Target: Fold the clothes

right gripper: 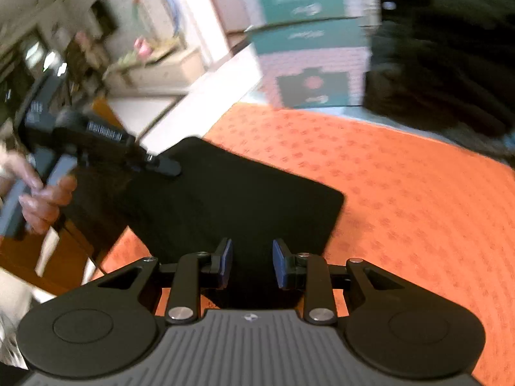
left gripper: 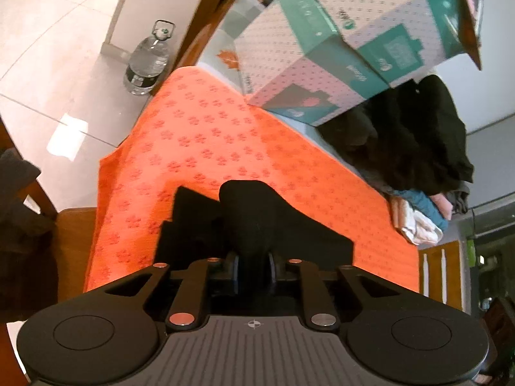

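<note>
1. Nearest to the left wrist camera, the left gripper (left gripper: 252, 263) is pinching a raised bunch of the black garment (left gripper: 254, 218) between its two pads, so these tongs are closed on the cloth.
2. Lying on the orange mat (left gripper: 209, 135), the garment is spreading flat to both sides of the pinched fold, near the mat's edge closest to the person.
3. From the right wrist view, the right gripper (right gripper: 251, 263) is hanging with its blue pads (right gripper: 227, 257) parted; the black cloth (right gripper: 231, 199) is showing between them, but the pads are not pressing it.
4. On the left of that view, a hand (right gripper: 42, 199) is holding the other gripper, whose tip is touching the garment's far corner.
5. Behind the mat, patterned boxes (left gripper: 338, 45) and a pile of dark clothes (left gripper: 415, 138) are sitting at the far edge.
6. Beside the table, a water bottle (left gripper: 148, 59) is standing on the floor.
</note>
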The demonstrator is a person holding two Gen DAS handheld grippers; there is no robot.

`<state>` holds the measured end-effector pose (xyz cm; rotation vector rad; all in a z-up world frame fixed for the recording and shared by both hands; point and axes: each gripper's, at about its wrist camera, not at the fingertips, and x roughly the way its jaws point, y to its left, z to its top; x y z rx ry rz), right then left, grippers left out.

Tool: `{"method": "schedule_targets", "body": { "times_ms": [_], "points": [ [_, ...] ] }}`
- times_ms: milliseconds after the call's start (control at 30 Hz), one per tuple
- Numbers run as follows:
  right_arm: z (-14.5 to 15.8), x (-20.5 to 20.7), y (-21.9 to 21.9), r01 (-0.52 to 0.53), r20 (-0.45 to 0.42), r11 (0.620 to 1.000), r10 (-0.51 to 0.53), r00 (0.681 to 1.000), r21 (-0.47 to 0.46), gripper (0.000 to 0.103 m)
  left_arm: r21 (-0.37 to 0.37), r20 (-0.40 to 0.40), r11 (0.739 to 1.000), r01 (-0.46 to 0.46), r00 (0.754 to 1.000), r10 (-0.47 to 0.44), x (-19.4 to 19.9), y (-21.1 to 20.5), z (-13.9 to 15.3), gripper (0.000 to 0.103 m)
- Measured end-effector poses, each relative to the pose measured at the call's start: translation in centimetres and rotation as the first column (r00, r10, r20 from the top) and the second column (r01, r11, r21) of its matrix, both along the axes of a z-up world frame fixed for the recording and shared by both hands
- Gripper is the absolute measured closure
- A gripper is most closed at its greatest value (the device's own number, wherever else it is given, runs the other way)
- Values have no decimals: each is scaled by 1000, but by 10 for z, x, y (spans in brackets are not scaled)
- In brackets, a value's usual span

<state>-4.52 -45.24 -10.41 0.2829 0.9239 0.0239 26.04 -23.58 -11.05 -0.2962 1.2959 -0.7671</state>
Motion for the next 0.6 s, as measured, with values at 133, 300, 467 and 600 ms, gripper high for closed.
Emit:
{"method": "schedule_targets", "body": {
  "times_ms": [133,300,467,600],
  "points": [
    [-22,13,21,-82,-67,993,77,995,-83,71,2,9,1000,-16,1000,16,-1,5,-4,78],
    [-26,15,27,-106,-91,988,96,991,-109,71,-29,12,999,-44,999,44,-2,19,-5,70],
    [-10,18,22,-85,-51,990,80,996,-116,71,-37,53,998,-55,997,57,-8,30,8,65],
    [-8,27,19,-84,-51,988,78,996,-126,71,-15,91,1000,-26,995,27,-17,29,15,56]
  ]
}}
